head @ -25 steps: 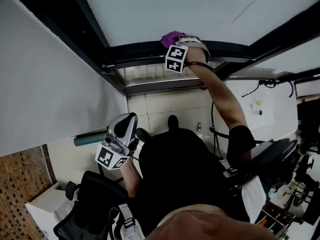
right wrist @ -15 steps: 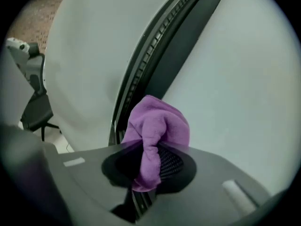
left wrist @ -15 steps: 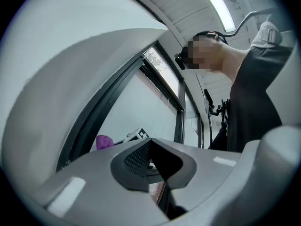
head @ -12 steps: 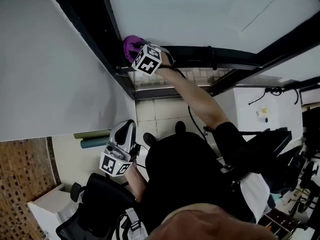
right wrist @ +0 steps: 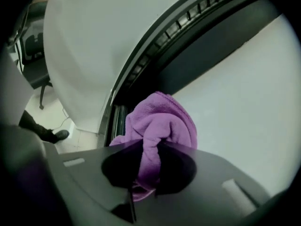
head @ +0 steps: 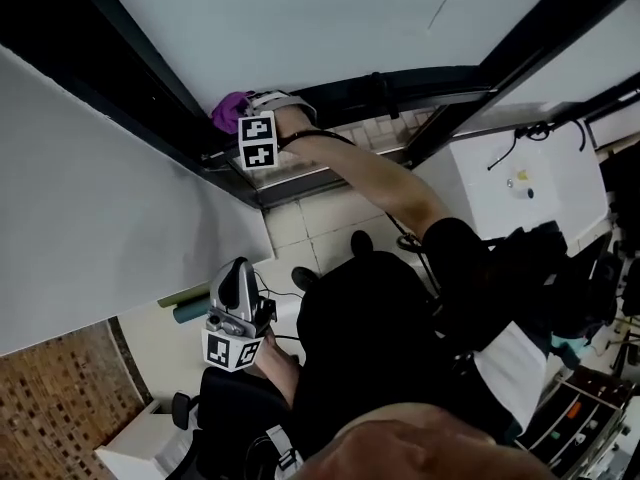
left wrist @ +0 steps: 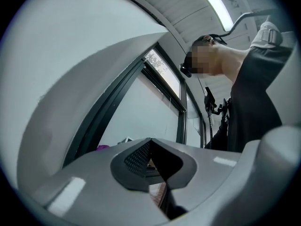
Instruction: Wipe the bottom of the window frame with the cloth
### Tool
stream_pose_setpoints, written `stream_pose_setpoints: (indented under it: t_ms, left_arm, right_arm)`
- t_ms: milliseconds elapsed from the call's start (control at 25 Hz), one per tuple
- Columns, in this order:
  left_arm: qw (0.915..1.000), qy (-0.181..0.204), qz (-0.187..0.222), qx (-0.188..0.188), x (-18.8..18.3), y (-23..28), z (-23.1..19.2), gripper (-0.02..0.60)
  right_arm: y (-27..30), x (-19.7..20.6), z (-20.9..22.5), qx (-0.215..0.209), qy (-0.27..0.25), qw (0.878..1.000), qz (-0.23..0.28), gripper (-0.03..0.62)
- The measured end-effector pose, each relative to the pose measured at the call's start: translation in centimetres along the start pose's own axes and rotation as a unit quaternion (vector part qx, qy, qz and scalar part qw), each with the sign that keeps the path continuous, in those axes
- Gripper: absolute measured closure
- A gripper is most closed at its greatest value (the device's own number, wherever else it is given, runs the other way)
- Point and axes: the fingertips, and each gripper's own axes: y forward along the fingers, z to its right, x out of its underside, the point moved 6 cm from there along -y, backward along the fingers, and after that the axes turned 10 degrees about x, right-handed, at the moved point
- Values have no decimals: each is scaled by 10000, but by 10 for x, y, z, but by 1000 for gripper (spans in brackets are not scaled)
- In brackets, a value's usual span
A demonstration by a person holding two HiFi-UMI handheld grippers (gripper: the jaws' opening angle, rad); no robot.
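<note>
A person stands at a window and reaches the right arm up and to the far left. The right gripper [head: 240, 118] is clamped on a purple cloth [head: 228, 110], which is bunched into a soft wad. The wad is pressed against the dark bottom rail of the window frame [head: 420, 82], at its far left end where the rail meets the upright. The pale glass pane [head: 330, 18] lies just beyond it.

In the right gripper view, the right gripper [right wrist: 148, 166] pinches a fold of the cloth [right wrist: 162, 121] between its jaws. The rest of the cloth billows out in front toward the dark frame [right wrist: 202, 46].

The cloth looks light, limp and fluffy. It should squash to fit the rail and is unlikely to slip. It is probably best held in the middle of the bunch, as it is now, so that plenty of fabric sticks out to wipe with.

The left gripper [head: 238, 276] hangs low by the person's waist, well away from the window. In its own view the left gripper [left wrist: 153, 159] has its jaws together with nothing between them.

I see no bucket, basin or other container near the window.
</note>
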Motion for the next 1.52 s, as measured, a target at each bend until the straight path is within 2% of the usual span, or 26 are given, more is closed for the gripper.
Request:
stream_pose_setpoints:
  t_ms: [160,360,560,640,840,920,1000,1080,1160,1280,1440,1520]
  left_arm:
    - [9998,-85,-56,147,5,13,1,581]
    - [9991,-190,-117,356,13,36,4,581]
    - [9983,-197,-183,514,16,51,6,581]
    - [9981,-216,-201,545,18,54,7,581]
    - [9978,-216,-193,603,21,61,12,581]
    - [9979,-197,-192,589,21,60,14,581]
    - [9981,-186,-184,558,21,58,13,581]
    - [9983,-204,-173,518,22,56,10,581]
    - [9984,-237,-162,482,23,57,8,581]
    - [9983,-262,-164,498,25,60,8,581]
    - [9977,-223,-182,614,24,67,12,581]
    - [9975,-220,-181,648,24,69,13,581]
  right_arm:
    - [-17,64,9,191,-548,9961,-663,534]
    - [-40,147,21,265,-824,9854,-1465,534]
    - [-52,194,26,350,-1339,9660,-2184,533]
    - [-54,201,26,372,-1398,9632,-2265,534]
    - [-54,203,26,288,-1261,9679,-2153,533]
    - [-58,203,27,111,-930,9766,-1936,532]
    - [-71,204,37,-70,-322,9856,-1657,530]
    - [-91,210,56,-79,226,9879,-1534,530]
    - [-107,223,76,10,457,9853,-1648,530]
    - [-102,233,80,-19,181,9825,-1854,530]
    - [-75,234,58,88,-846,9713,-2224,530]
    - [-72,235,53,252,-1165,9648,-2343,533]
